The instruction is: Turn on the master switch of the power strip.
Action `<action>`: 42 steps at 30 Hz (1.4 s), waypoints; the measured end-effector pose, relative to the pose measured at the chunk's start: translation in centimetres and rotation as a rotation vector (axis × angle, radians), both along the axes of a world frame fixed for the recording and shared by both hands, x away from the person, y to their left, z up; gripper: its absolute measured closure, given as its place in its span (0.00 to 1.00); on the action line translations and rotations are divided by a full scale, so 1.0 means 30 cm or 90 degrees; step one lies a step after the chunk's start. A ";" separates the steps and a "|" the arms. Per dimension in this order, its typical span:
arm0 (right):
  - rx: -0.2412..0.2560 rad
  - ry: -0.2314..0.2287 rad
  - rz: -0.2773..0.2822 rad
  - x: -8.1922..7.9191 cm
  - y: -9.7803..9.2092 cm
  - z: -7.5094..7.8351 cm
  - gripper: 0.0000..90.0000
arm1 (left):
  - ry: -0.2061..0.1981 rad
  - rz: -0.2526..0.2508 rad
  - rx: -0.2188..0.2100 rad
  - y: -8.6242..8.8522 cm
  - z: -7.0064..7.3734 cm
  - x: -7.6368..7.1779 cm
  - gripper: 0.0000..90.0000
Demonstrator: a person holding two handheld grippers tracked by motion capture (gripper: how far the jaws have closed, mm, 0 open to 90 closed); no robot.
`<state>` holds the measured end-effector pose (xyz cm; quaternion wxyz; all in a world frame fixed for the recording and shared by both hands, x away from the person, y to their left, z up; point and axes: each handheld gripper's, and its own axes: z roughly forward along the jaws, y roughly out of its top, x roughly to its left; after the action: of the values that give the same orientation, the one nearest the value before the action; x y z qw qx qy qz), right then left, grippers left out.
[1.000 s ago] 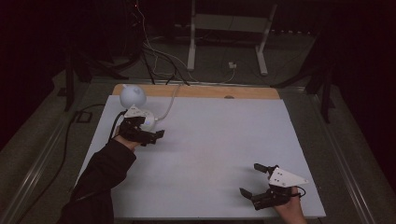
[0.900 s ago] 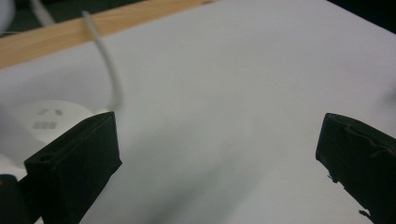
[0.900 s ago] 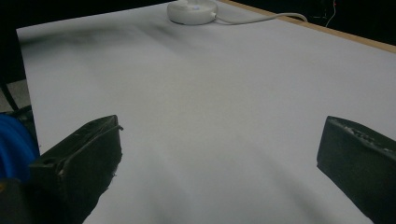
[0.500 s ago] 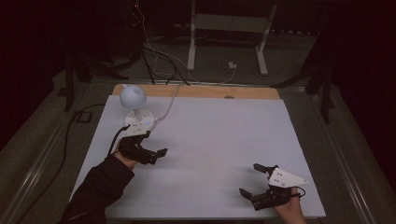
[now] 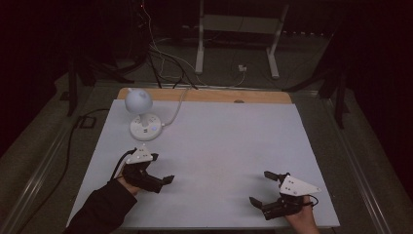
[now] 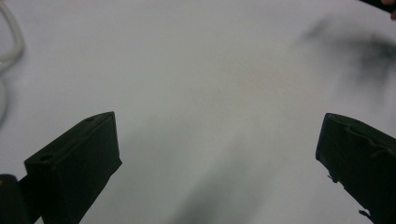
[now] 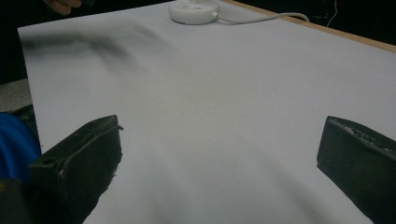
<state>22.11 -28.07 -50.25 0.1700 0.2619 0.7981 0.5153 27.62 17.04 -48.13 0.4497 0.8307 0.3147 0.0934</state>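
A small white plastic lamp with a globe-shaped head on a round disc base (image 5: 144,122) stands at the upper left of the white counter (image 5: 229,146) in the high view, with its white cord (image 5: 175,108) running off toward the wooden back edge. It is the object nearest the left gripper (image 5: 155,169), which sits at the lower left of that frame, near the lamp but clear of it. Its fingers are spread wide with nothing between them; the left gripper view shows bare counter in the gap. The right gripper (image 5: 262,187) rests at the lower right, well apart from the lamp, its fingers equally wide and empty. In the right gripper view the lamp's base (image 7: 194,9) lies at the top of the frame.

The lamp looks light and rigid, with smooth, probably slippery plastic. The globe is likely the fragile part, and its curve would squirt out of flat fingers. The low disc base seems the better hold, pinched across its rim from both sides, or the short neck between base and globe. The trailing cord would tug against any lift, so slack matters.
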 end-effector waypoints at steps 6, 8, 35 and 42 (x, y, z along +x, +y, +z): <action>-0.001 0.000 -0.001 0.000 -0.001 0.000 0.00 | 0.001 -0.011 0.008 0.018 -0.038 -0.033 0.00; -0.002 0.000 -0.001 0.000 -0.001 -0.001 0.00 | 0.004 -0.011 0.014 0.027 -0.048 -0.044 0.00; -0.006 0.006 0.003 0.001 0.002 -0.003 0.00 | -0.005 -0.012 0.023 0.119 -0.149 -0.163 0.00; -0.006 0.009 0.004 0.005 0.000 -0.006 0.00 | -0.028 0.004 0.037 0.127 -0.143 -0.162 0.00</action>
<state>22.27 -28.08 -50.44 0.1643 0.2623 0.8023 0.5104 22.77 20.86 -52.43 0.4315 0.8404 0.3044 0.1221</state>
